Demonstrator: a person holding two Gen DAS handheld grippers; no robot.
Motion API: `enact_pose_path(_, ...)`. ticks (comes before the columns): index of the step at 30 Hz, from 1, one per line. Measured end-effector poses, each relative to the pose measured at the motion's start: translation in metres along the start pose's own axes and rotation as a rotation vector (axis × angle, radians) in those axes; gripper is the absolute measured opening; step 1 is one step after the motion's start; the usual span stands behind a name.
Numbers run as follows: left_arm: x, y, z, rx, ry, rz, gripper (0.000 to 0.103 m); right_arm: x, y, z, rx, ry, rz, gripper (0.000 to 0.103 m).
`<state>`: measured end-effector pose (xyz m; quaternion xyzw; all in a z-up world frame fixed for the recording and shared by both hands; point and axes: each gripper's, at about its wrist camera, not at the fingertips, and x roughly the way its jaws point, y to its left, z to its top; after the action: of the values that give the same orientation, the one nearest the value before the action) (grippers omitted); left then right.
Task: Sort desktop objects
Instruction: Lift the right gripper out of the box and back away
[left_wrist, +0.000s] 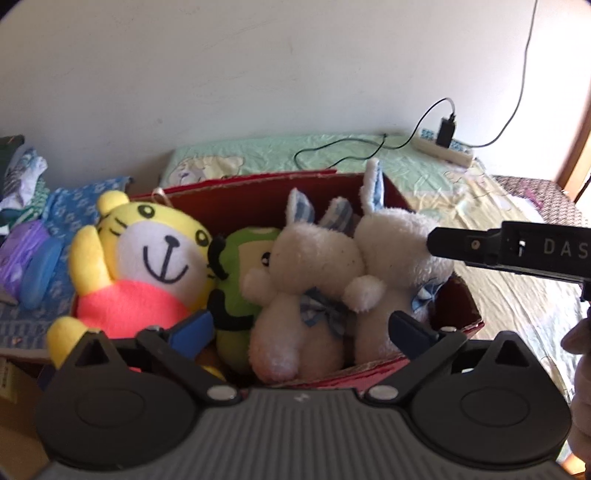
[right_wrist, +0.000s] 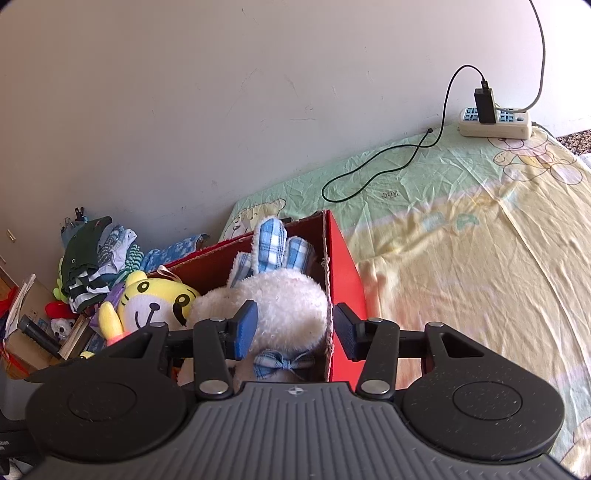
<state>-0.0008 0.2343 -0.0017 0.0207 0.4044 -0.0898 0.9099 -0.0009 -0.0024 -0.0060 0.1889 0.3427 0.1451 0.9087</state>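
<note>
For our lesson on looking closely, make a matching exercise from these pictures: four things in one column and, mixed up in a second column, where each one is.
Things
1. tiger toy
2. green toy
3. power strip
4. pile of clothes

Places
A. on the bed sheet by the wall
B. outside the red box, heaped against the wall
C. in the box, at the end opposite the rabbits
D. in the box, between the tiger and a white rabbit

Pairs: 1-C, 2-D, 3-A, 4-B
</note>
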Motion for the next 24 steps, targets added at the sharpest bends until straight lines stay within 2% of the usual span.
enact_pose_path(2,-0.002,-0.005,-0.001,-0.011,0.019,0.025,0.101,-0.004,-0.002,0.000,-0.011,0.003,0.002,0.050)
enact_pose_path(4,-0.003,-0.013,-0.001,-0.016,0.027,0.046,0.101,-0.010,-0.007,0.000,-0.017,-0.005,-0.003,0.058)
enact_pose_path(6,-0.004,-0.025,-0.001,-0.014,0.029,0.073,0.101,-0.018,-0.015,0.001,-0.012,-0.018,-0.009,0.061)
enact_pose_path(9,-0.005,-0.045,0.002,-0.019,0.027,0.093,0.101,-0.031,-0.031,0.004,-0.015,-0.019,-0.011,0.061)
enact_pose_path(16,-0.010,-0.103,-0.001,-0.004,0.032,0.106,0.101,-0.058,-0.074,0.004,-0.029,-0.006,-0.083,0.061)
enact_pose_path(24,0.003,-0.161,-0.015,0.019,0.108,0.098,0.101,-0.078,-0.117,0.000,-0.018,0.044,-0.154,0.061)
